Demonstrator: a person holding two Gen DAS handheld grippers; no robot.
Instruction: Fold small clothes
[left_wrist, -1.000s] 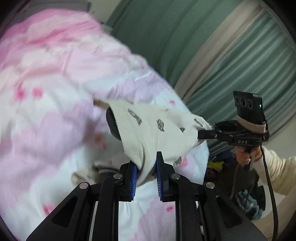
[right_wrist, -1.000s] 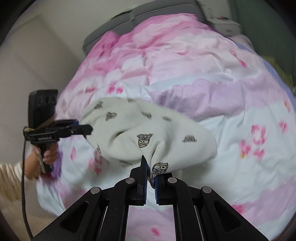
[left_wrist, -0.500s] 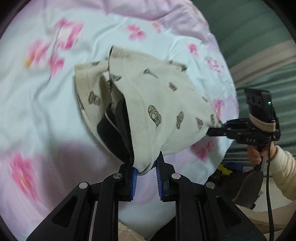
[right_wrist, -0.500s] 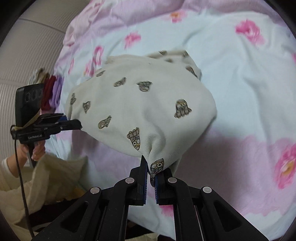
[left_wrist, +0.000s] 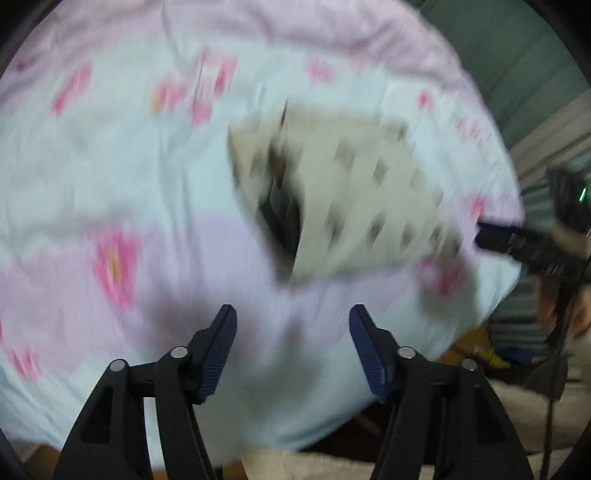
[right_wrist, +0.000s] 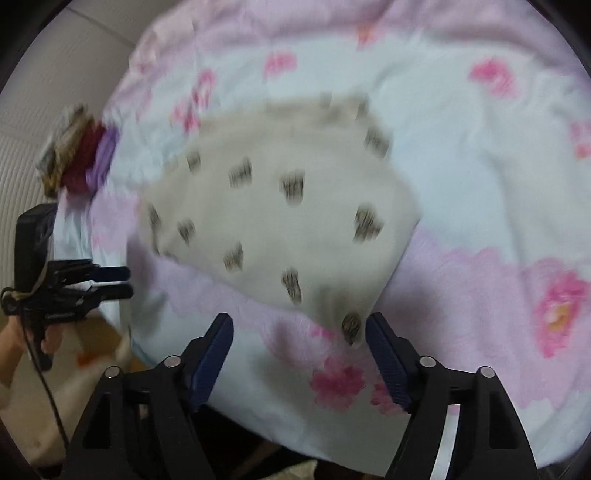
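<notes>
The garment (right_wrist: 280, 218), a cream piece with small dark printed motifs, is seen lying on the bedspread (right_wrist: 480, 155), well in from its edge. It is not held by either tool. The left gripper (left_wrist: 291, 347) is spread wide, with nothing between its blue pads, and the cloth lies a little ahead of it. The right gripper (right_wrist: 299, 347) is likewise spread; a lower corner of the cloth lies between its pads, but the pads are apart and nothing is pinched.

Both views are blurred by motion, so fine detail is not to be had. In the left view a dark opening (left_wrist: 282, 218) is shown at the near side of the cloth, with one layer lying over another, so the piece appears to be laid doubled rather than spread single. Whether its edges are matched cannot be told.

As a judgement: the laying-down step seems done, and at most a first fold is made. What is left is probably the squaring of the edges, one or more further folds, and perhaps removal to the pile (right_wrist: 77, 155) of coloured cloth seen near the bed's far corner in the right view.
</notes>
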